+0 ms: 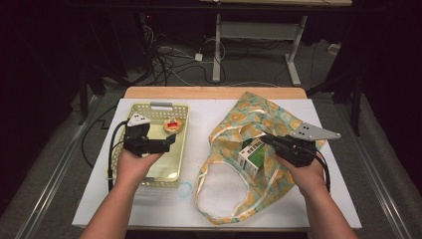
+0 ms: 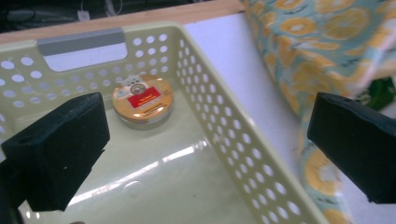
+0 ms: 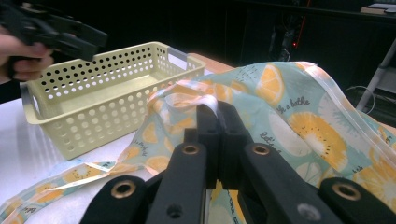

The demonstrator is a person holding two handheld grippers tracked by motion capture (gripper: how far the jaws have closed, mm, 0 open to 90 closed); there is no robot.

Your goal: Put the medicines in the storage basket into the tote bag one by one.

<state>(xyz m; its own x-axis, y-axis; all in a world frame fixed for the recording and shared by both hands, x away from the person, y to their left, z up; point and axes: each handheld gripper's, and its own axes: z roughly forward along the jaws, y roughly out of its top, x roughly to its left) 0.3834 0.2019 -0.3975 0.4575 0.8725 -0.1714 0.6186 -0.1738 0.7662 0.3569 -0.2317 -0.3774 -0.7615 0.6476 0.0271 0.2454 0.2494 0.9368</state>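
- High view: the left gripper is held over the yellow basket, jaws apart, with the round tin just beyond its tips. The right gripper is clamped on the rim of the fabric bag, beside the green carton.
- Left gripper view: the tin is seen between the spread, empty jaws.
- Right gripper view: bag fabric is pinched between the closed jaws.

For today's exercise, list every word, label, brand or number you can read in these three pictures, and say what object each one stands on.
"a bathe": dark script on the lemon-print cloth bag, beside a lemon slice; the first word before it is cut short.
More script lower on the bag: too blurred to read.
Red and white label on the round tin in the yellow basket: too small to read.
Green and white carton in the bag's mouth: print too small to read.
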